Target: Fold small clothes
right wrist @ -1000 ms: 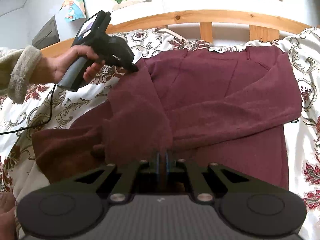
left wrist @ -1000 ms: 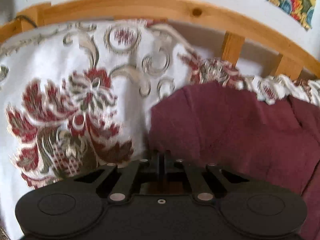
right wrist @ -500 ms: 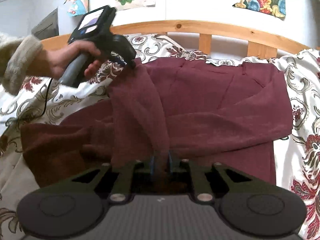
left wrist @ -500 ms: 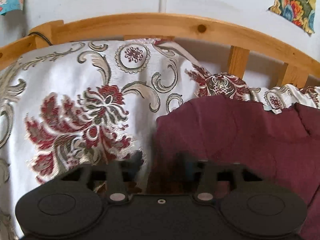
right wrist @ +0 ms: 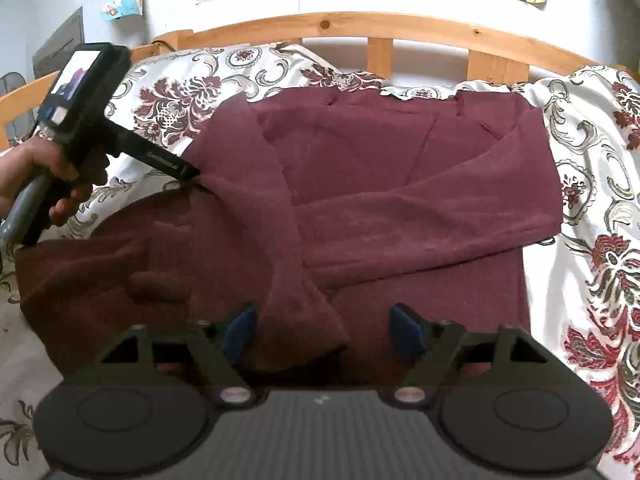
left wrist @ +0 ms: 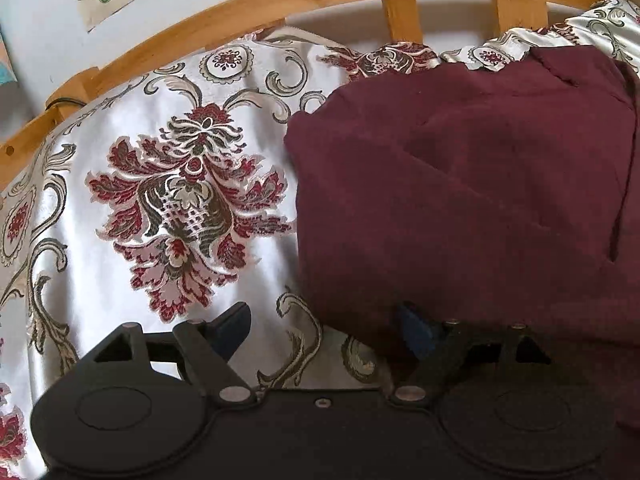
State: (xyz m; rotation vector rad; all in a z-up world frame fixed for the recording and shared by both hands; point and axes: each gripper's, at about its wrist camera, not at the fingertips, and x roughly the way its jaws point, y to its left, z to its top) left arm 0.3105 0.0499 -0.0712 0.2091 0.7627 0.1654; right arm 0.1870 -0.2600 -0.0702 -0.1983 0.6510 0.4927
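Note:
A maroon long-sleeved garment (right wrist: pixel 400 208) lies on the floral bedspread, its right sleeve folded across the body. Its left sleeve (right wrist: pixel 288 272) runs down to my right gripper (right wrist: pixel 322 330), whose jaws stand open on either side of the cuff. My left gripper (left wrist: pixel 324 330) is open at the garment's left edge (left wrist: pixel 460 200); its right finger touches the cloth. In the right wrist view the left gripper (right wrist: pixel 188 172) sits at the garment's left shoulder fold, held by a hand.
The floral bedspread (left wrist: pixel 180 208) covers the bed. A wooden headboard rail (right wrist: pixel 400 26) runs along the back, with posters on the wall above. Bedspread shows on both sides of the garment (right wrist: pixel 600 240).
Both grippers have opened and let go of the cloth. The left sleeve has dropped onto the garment's body. The left gripper moved back and to the left.

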